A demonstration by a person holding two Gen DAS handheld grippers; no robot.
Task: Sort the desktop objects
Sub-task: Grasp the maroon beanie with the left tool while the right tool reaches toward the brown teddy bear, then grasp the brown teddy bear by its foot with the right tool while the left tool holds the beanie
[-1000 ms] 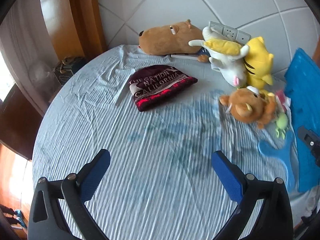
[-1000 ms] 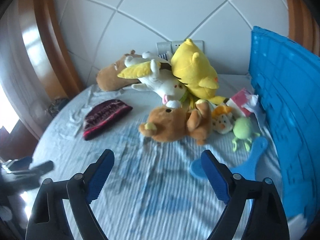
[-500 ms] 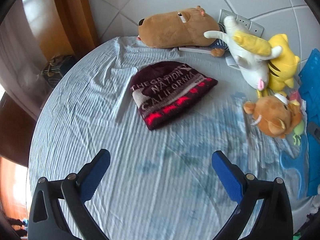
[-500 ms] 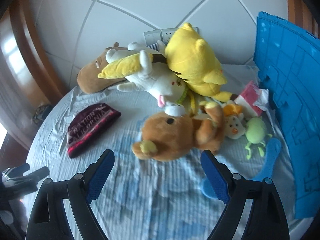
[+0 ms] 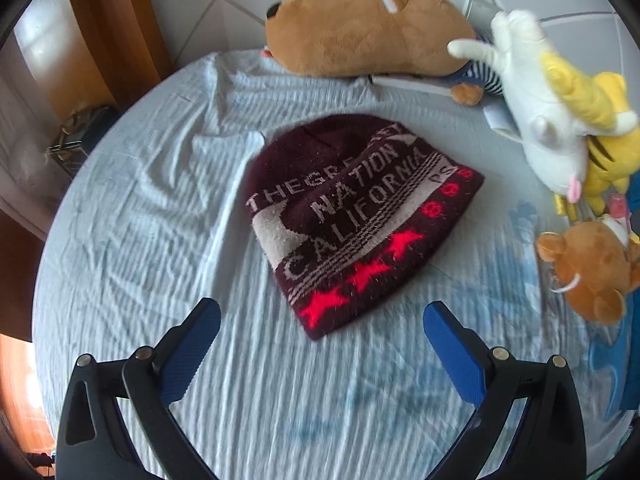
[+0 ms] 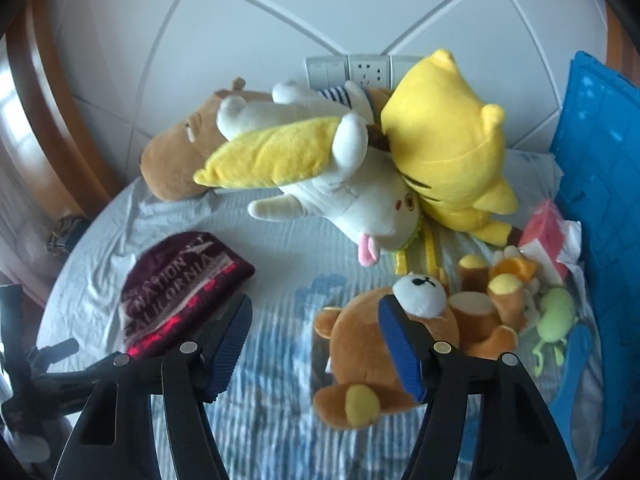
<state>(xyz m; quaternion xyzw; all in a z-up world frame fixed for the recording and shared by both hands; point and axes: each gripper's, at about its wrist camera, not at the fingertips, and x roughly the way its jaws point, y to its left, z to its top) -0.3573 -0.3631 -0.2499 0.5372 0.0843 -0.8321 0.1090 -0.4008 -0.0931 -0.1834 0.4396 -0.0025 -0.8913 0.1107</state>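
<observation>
A maroon knit beanie (image 5: pixel 356 224) lies flat on the round table, just ahead of my open, empty left gripper (image 5: pixel 320 328); it also shows in the right wrist view (image 6: pixel 180 284). My right gripper (image 6: pixel 316 336) is open and empty, its right finger over a small brown teddy bear (image 6: pixel 360 352) lying on its back. That bear shows at the right edge of the left wrist view (image 5: pixel 588 268). Behind are a white rabbit plush with a banana (image 6: pixel 320 176), a yellow tiger plush (image 6: pixel 448 148) and a long brown capybara plush (image 5: pixel 368 28).
A blue crate (image 6: pixel 600 184) stands at the right edge. Beside it lie a green toy (image 6: pixel 554 316), a pink packet (image 6: pixel 544 232) and a blue paddle-shaped item (image 6: pixel 576 364). The table (image 5: pixel 140 240) has a wrinkled pale cloth. A wall with sockets (image 6: pixel 360 70) is behind.
Both grippers have moved forward and lower: the left has closed in on the beanie, the right on the brown teddy bear. Both stay open.
</observation>
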